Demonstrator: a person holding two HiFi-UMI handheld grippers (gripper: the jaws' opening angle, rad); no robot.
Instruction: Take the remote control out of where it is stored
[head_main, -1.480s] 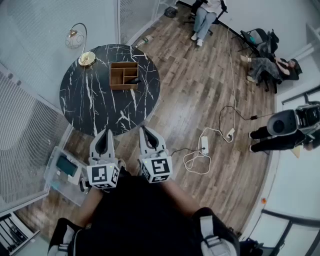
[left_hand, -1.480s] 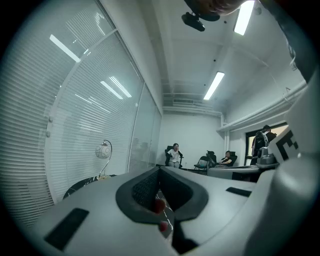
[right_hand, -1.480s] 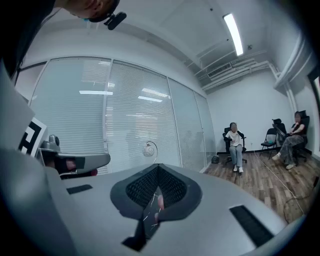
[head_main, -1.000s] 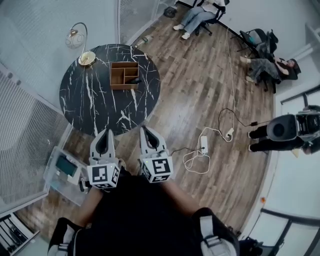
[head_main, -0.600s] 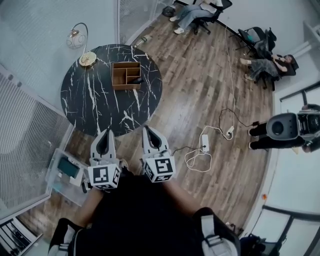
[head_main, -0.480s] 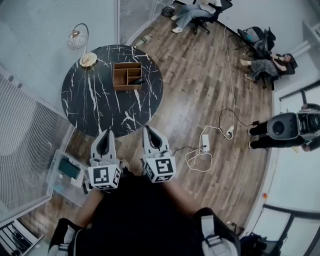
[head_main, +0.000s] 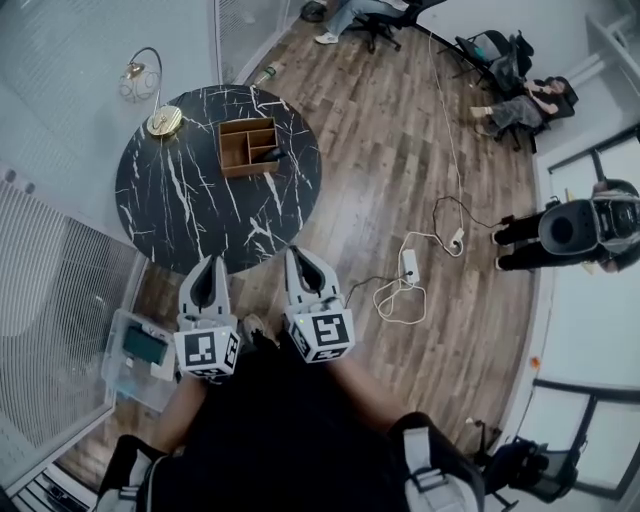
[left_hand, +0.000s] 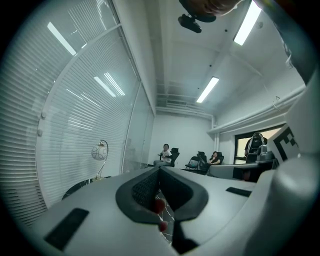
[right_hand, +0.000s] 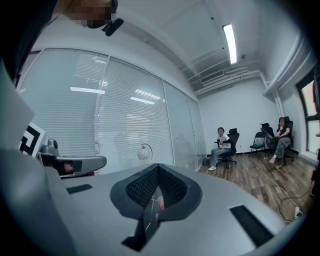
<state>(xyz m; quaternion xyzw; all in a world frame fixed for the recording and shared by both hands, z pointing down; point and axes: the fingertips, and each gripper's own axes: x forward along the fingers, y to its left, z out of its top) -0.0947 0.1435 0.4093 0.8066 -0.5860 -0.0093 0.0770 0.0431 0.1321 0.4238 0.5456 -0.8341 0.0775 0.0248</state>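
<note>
Left tool (head_main: 208, 266) closed, right tool (head_main: 298, 257) closed, remote (head_main: 268, 155) seemingly inside wooden organizer (head_main: 247, 173)

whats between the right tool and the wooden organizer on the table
Only bare black marble tabletop: nothing sits between the right tool and the wooden organizer. The head view shows it.

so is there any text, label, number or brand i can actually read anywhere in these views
No readable words, numbers or brands in any view.
Cubes on the left gripper and right gripper: black-and-white square patterns only, not text.
Clear box on the floor: any print on it is too small to read.
</note>
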